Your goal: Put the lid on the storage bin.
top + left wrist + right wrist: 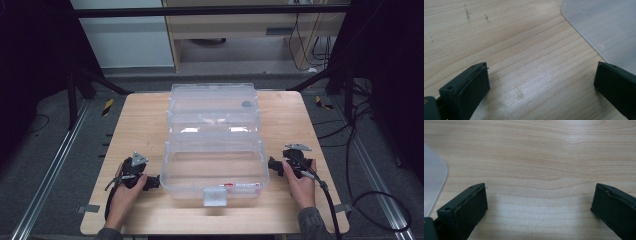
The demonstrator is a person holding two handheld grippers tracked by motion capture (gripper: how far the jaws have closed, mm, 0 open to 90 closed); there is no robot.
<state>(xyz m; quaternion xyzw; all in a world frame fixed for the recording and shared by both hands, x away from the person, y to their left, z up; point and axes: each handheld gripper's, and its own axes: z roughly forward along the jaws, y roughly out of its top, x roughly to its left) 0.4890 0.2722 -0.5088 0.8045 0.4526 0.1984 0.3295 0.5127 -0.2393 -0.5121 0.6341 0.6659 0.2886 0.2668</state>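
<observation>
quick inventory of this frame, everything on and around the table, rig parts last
storage box: 1, clear plastic, middle of the table, lid open and lying back on the far side
latch: 1, pale grey, on the near wall of the box
table: 1, light wood, centre of the high view
floor rails: 2, metal, one on each side of the table
cables: several, black, on the floor right of the table
left gripper: 1, black, open, near left corner of the box
right gripper: 1, black, open, right side of the box
hands: 2, one on each gripper
</observation>
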